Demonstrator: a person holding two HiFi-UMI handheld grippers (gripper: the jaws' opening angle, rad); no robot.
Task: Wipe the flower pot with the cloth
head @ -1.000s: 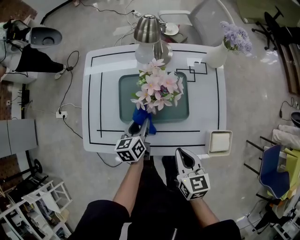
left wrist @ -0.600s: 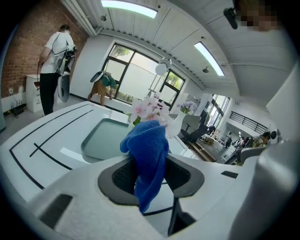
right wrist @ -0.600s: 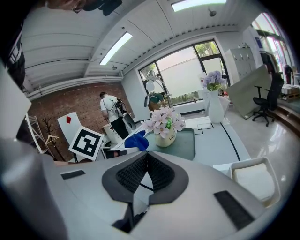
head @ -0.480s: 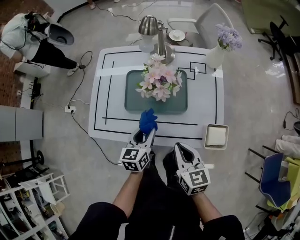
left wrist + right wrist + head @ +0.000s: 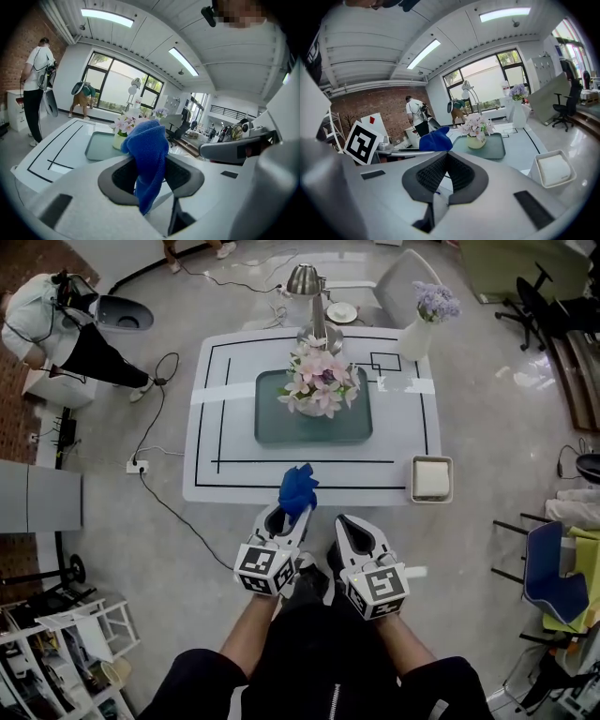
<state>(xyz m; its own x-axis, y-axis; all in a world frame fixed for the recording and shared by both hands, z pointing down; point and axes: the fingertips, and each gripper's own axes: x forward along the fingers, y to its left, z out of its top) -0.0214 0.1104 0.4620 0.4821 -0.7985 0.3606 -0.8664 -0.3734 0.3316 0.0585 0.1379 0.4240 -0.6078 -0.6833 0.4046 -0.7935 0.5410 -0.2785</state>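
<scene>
Clamping the blue cloth (image 5: pixel 298 487), left gripper (image 5: pixel 292 509) hovers at the table (image 5: pixel 412 427) edge; right gripper (image 5: pixel 343 524) closed, empty.

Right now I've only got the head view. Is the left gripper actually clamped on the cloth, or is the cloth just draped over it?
Observer: Clamped. In the left gripper view the jaws of the left gripper pinch the blue cloth, and a bunch of it sticks out past the tips.
Operator: Right gripper?
Observer: The right gripper is shut, pads together, with nothing between them.
Operator: The flowers hide the pot from above. Is it there?
Observer: Yes. The right gripper view shows a pale flower pot upright under the flowers, standing in the tray.
</scene>
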